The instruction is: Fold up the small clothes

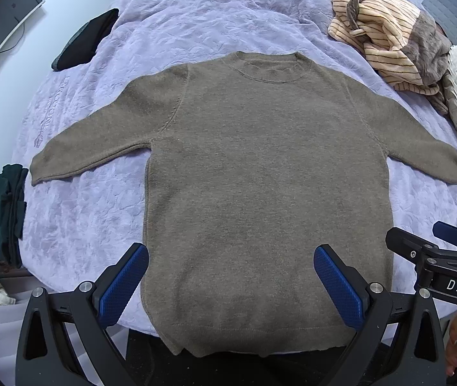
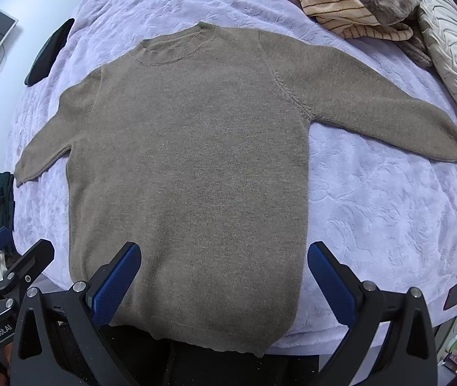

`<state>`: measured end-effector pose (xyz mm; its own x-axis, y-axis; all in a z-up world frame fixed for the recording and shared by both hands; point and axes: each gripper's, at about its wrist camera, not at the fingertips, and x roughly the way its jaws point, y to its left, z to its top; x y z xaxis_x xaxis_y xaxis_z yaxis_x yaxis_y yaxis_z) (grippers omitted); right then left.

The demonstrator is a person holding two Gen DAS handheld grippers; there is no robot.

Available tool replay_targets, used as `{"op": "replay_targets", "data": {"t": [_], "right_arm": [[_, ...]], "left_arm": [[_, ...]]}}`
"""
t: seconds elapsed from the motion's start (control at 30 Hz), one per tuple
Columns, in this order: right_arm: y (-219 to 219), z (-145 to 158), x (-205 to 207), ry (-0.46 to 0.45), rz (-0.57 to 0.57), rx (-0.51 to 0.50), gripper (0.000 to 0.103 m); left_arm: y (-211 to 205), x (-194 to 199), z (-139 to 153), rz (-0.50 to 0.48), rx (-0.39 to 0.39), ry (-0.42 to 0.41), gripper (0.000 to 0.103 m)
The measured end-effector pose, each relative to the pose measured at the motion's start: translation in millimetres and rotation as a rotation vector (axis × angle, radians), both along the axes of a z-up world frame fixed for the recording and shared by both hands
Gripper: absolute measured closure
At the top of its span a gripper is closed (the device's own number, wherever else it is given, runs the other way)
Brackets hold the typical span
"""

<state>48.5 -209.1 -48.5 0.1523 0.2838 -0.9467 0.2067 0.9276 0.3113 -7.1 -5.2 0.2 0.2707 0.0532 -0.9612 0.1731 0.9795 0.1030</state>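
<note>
sweater [image 1: 267, 186] lies flat, face up on the lilac bedspread [image 1: 93, 212], both sleeves spread out, hem hanging just over the near edge. no fold started (judging from the layout). next move likely: grab a sleeve cuff and bring it across the body. left gripper [image 1: 231, 286] wide apart above the hem, holding nothing. right gripper [image 2: 225, 284] same: wide apart, empty, touching nothing.
</note>
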Motion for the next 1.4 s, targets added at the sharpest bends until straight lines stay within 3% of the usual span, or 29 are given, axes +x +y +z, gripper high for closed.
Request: {"op": "replay_targets", "data": {"t": [0.33,0.83,1.27,1.4], "right_arm": [[-2.8,1.5,-5.1,0.006,-0.020,-0.011,0.000],[5.0,3.7,-2.2,0.032,-0.072,-0.064,0.000],[33.2,-9.3,7.9,0.083,-0.081,-0.085,0.000],[41.4,-9.4,12.2,0.088,-0.082,-0.096,0.000]], "left_arm": [[-1.7,-0.5,-1.6,-0.035,-0.018,0.043,0.000],[4.5,12.1,-21.1,-0.086,-0.137,0.078,0.000],[43.0,33.3,-45.0,-0.070,-0.178,0.134,0.000],[62.0,42.1,-52.5,-0.048,-0.239,0.147,0.000]]}}
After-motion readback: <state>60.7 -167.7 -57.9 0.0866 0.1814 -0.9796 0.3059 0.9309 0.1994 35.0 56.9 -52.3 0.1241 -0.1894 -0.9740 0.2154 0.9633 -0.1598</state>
